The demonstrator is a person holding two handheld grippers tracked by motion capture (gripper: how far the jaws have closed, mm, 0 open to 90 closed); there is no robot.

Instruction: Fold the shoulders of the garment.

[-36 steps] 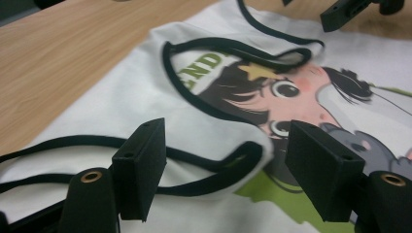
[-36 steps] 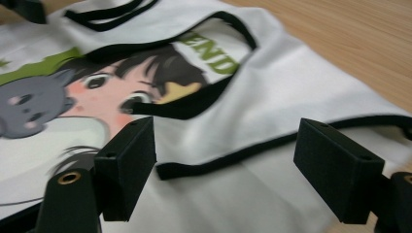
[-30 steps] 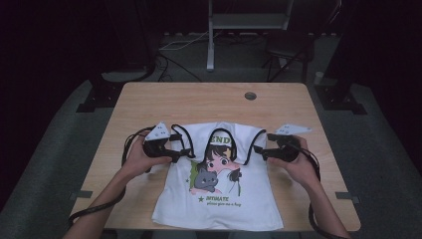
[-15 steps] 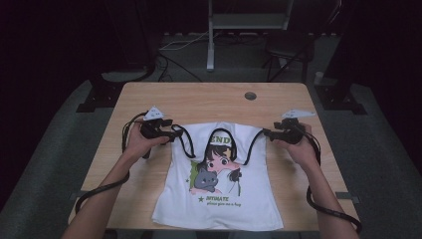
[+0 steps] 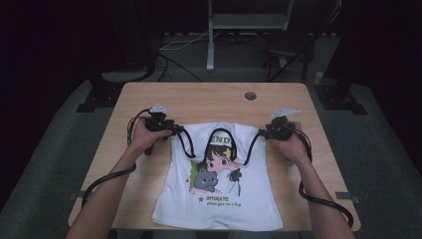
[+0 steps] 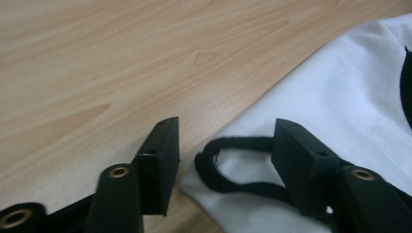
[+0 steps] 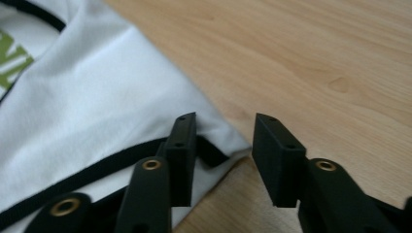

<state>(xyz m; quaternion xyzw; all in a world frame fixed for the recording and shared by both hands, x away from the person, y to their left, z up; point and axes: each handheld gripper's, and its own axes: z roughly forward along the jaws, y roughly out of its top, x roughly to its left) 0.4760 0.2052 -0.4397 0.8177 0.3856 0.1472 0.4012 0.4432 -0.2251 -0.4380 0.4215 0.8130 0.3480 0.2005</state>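
— Both tongs, left [image 6: 223, 150] and right [image 7: 221, 145]?
— Parted, gripping nothing; each straddles a black-trimmed shoulder corner of the white shirt [image 5: 219, 189].
— And the shirt?
— Flat on the desk [image 5: 209, 99], print up.

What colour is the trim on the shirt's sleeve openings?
Black trim on the white shirt; it shows best in the left gripper view, lying between the open left tongs.

Right tongs [image 7: 221, 148] low over table [image 7: 316, 53], jaws parted with clear gap. White shirt [image 7: 92, 97] spread at left, corner lying between jaws. Black trim [image 7: 97, 167] runs along shirt edge, passing behind left jaw. Green print at far left edge.
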